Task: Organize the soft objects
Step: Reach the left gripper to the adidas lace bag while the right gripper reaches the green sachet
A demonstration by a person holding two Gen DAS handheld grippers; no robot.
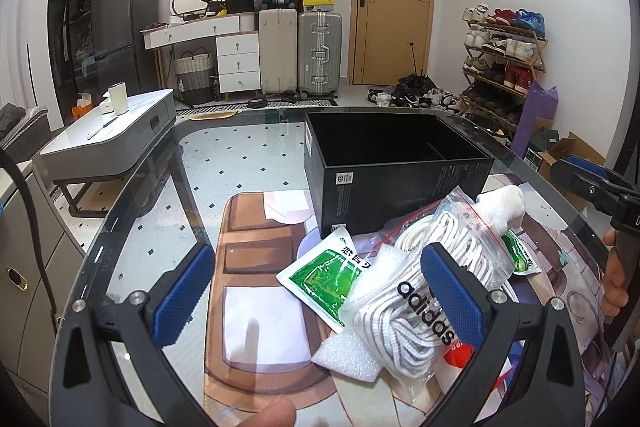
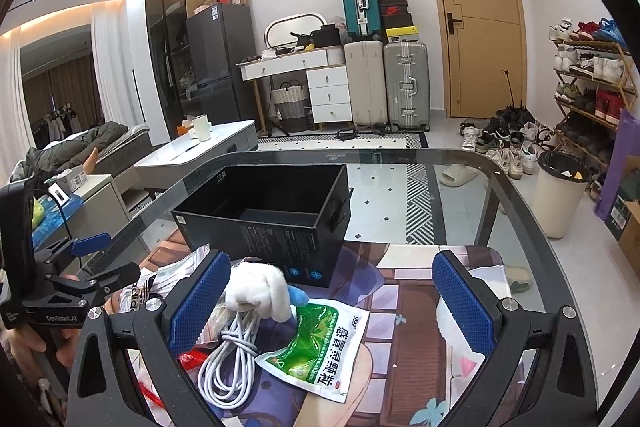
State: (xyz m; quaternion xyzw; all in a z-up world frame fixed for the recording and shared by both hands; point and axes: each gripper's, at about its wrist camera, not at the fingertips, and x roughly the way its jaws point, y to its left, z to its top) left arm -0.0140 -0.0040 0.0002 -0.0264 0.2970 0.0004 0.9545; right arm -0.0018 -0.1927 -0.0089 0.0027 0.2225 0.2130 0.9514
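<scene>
Glass makes up the surface [image 1: 168, 211], with a printed mat under a heap of soft things in front of an empty black box [image 1: 394, 173]. Both the left gripper [image 1: 320, 295] and the right gripper [image 2: 332, 301] hover with fingers spread, holding nothing. The bag of white laces [image 1: 404, 323] looks light and slippery — best pinched at its bunched middle. The plush toy [image 2: 258, 293] should squash easily; the green packet [image 2: 320, 345] lies flat, so take an edge.

Partly buried under the laces bag [image 1: 416, 311]: foam sheet [image 1: 352, 355] and red packet [image 1: 456, 353]. Too small to read: print on the black box [image 2: 280, 239]. Cut off by the frame edge: hand [image 1: 614, 283] at right.
</scene>
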